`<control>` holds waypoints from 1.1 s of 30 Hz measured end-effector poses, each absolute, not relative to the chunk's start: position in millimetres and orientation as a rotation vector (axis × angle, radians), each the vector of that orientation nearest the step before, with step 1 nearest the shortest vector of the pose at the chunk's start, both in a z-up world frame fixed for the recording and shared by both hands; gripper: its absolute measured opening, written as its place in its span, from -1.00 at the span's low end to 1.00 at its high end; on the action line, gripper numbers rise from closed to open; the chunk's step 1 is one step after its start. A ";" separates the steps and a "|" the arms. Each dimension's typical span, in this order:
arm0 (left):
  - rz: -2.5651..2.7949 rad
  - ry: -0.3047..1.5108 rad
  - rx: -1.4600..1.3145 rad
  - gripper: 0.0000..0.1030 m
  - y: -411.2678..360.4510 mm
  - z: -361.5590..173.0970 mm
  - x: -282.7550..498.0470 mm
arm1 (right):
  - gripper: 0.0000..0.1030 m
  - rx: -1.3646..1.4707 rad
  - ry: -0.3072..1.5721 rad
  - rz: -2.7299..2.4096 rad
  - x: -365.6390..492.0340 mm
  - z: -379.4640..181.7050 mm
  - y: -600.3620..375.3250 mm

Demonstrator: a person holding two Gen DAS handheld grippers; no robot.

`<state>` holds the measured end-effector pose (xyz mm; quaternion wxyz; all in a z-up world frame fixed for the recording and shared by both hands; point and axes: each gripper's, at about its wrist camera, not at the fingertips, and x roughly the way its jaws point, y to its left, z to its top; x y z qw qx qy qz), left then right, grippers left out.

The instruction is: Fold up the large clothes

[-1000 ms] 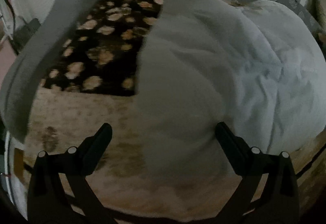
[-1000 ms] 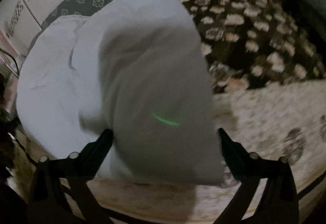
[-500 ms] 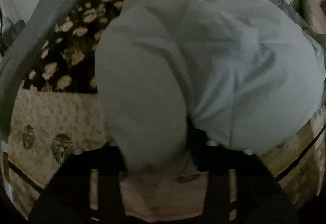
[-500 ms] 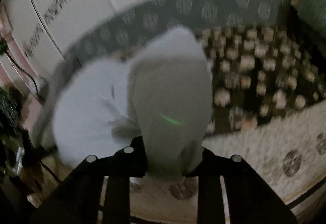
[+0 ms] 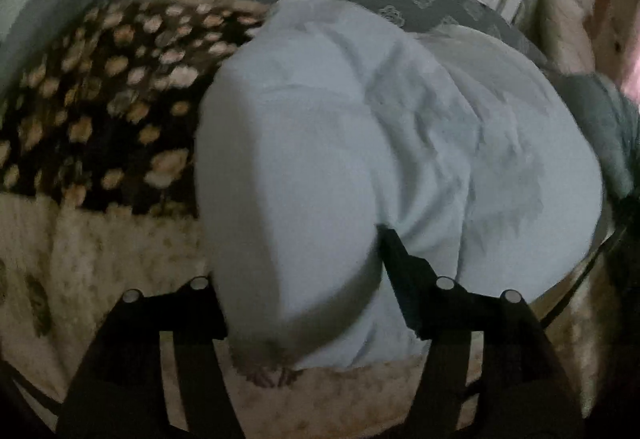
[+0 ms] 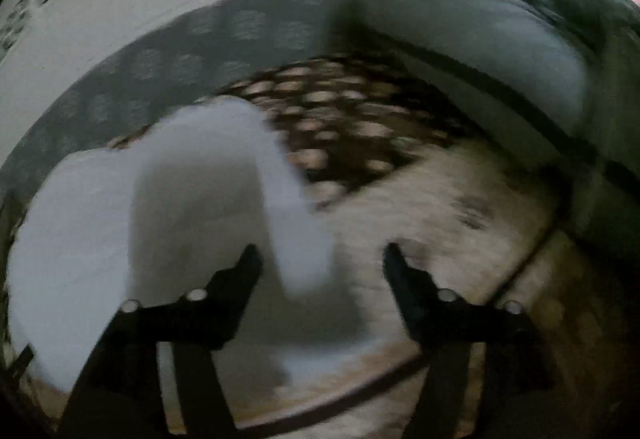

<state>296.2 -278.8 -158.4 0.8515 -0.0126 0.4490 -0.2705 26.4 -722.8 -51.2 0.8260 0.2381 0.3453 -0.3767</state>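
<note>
the pale garment (image 5: 400,143) lies bunched on the blanket (image 5: 100,111), a fold hanging between the opening left tongs (image 5: 296,263), the spread right tongs (image 6: 320,259) also opening just beside it.

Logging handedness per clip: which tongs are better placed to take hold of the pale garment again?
Left, probably. The pale garment bulges between the left tongs, whose jaws are opening. The right tongs, also opening, frame only its edge and the beige rug.
</note>
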 end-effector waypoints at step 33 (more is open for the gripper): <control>-0.228 0.412 0.000 0.94 -56.3 5.5 117.6 | 0.97 0.167 0.276 -0.276 -76.0 57.5 -474.1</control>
